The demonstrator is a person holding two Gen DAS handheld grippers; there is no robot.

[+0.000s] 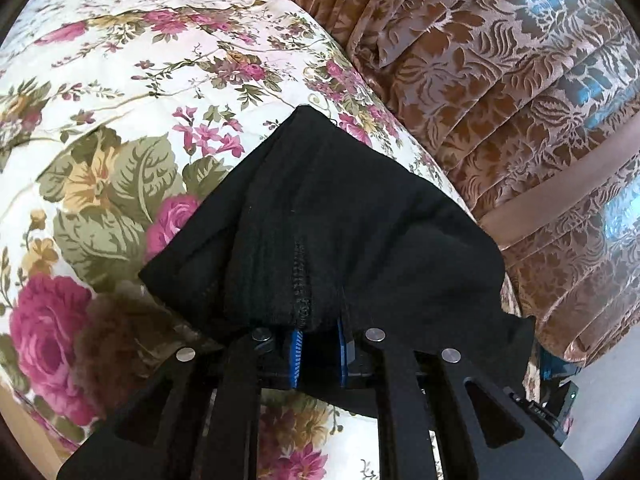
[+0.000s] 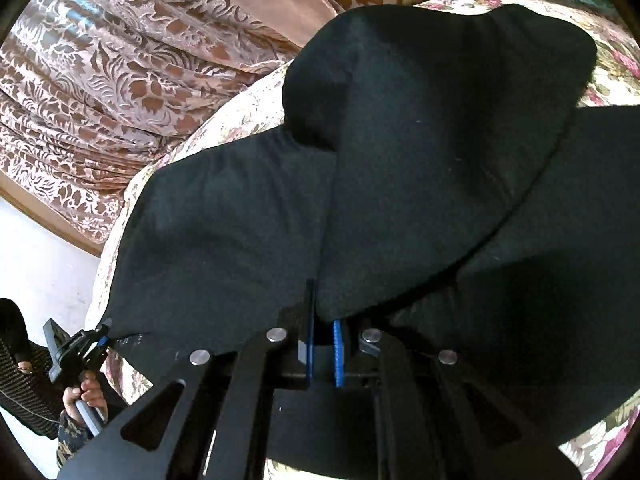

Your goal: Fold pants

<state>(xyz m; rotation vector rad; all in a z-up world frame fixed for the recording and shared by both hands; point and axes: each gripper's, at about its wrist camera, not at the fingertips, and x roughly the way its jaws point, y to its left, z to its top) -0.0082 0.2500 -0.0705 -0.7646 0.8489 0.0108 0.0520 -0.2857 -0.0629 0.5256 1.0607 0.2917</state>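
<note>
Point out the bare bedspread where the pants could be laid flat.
Left wrist view: the floral bedspread lies bare left of and beyond the black pants, up to the brown curtain. Right wrist view: the pants cover most of the bed; only a thin strip shows beside the curtain.

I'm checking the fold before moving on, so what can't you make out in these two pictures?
- Pants: waistband and leg ends untraceable; right wrist view, cloth overlaps itself and the frame cuts it.
- Left gripper: fingertips buried in pants, left wrist view.
- Right gripper: fingertips hidden under cloth.
- Floral bedspread: mostly covered, right wrist view.
</note>
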